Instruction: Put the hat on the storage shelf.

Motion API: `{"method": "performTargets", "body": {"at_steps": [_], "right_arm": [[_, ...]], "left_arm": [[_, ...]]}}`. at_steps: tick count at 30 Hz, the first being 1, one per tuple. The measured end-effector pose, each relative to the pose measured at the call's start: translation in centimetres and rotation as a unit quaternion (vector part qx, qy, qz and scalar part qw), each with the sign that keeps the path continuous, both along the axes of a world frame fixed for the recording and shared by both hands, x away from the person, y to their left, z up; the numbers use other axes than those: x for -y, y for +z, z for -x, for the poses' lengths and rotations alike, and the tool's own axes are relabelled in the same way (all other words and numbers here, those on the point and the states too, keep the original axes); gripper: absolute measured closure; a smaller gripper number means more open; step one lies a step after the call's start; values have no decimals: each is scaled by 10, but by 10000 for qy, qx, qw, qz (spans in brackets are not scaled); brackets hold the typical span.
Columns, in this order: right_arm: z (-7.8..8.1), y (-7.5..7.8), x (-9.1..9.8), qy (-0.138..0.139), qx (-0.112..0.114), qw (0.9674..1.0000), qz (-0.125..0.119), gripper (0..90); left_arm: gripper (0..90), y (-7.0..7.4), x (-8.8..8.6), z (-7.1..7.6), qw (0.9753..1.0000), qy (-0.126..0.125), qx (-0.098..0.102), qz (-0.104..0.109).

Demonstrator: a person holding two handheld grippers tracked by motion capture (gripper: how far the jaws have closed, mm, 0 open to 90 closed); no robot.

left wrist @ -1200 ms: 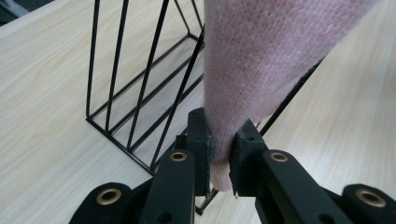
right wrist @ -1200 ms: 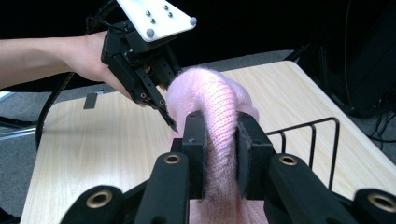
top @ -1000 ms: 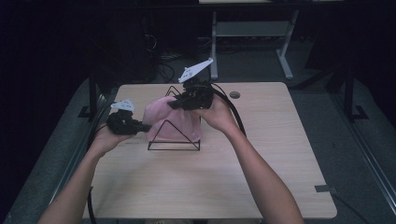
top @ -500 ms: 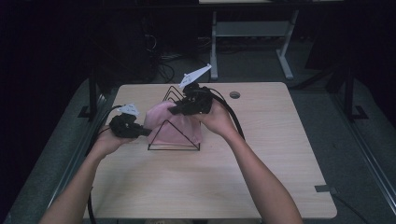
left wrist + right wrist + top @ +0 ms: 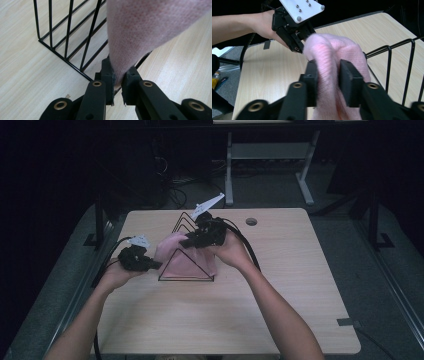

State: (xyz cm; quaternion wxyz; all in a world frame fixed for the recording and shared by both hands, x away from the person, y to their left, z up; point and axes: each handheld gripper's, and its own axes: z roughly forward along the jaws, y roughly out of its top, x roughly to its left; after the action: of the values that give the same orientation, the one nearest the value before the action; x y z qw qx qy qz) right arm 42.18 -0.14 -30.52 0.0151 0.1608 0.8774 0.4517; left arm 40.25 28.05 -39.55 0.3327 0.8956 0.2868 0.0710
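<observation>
Both grippers clenched on pink cloth (image 5: 184, 260) draped over black wire rack (image 5: 186, 270). Left gripper (image 5: 118, 86) at 9 o'clock of rack; right gripper (image 5: 327, 75) at 12.

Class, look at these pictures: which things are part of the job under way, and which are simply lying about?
In the job:
pink cloth, pinched by both
left gripper
right gripper
black wire rack, under the cloth

Lying about:
table's round grommet hole
grey tape patch
</observation>
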Motion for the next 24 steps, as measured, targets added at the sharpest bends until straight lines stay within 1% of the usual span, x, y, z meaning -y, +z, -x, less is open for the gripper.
{"method": "performTargets", "body": {"at_steps": [2,4,5,6,10,12,13,14,16,20,21,22,23,24], "right_arm": [[1,0,2,-19,-24,10000,-26,641],[2,0,4,17,-17,10000,-27,615],[4,1,5,7,-42,10000,-29,615],[4,0,7,56,8,10000,-34,614],[6,1,12,88,20,10000,0,604],[5,0,12,88,-25,10000,-32,639],[5,-1,12,119,-37,9999,-37,684],[6,-1,12,133,-25,9999,-24,720],[7,1,11,192,79,9998,-15,762],[9,4,8,222,106,9997,-10,792],[9,4,8,236,78,9997,-14,794],[8,3,8,249,88,9996,-21,792],[7,2,8,242,53,9997,-23,790],[6,2,9,247,-10,9997,-39,787]], "left_arm": [[817,0,0,0,10000,0,-16,-2],[818,-1,-1,0,10000,14,-4,-2],[818,-1,-1,-1,10000,24,-20,9],[818,-1,-2,-1,10000,12,-34,-14],[819,-2,-4,-2,10000,19,-60,-19],[819,-2,-3,-1,10000,27,-70,-19],[819,-2,-3,-1,10000,31,-76,-25],[819,-2,-3,-1,10000,26,-76,-43],[819,-2,-3,-1,10000,34,-86,-26],[819,-2,-4,-1,9999,-22,-107,-48],[819,-2,-4,-1,9999,-26,-127,-32],[816,-2,-3,0,9999,-42,-148,36],[804,0,-3,1,9999,-45,-133,30],[781,0,-2,2,9999,-43,-107,87]]}}
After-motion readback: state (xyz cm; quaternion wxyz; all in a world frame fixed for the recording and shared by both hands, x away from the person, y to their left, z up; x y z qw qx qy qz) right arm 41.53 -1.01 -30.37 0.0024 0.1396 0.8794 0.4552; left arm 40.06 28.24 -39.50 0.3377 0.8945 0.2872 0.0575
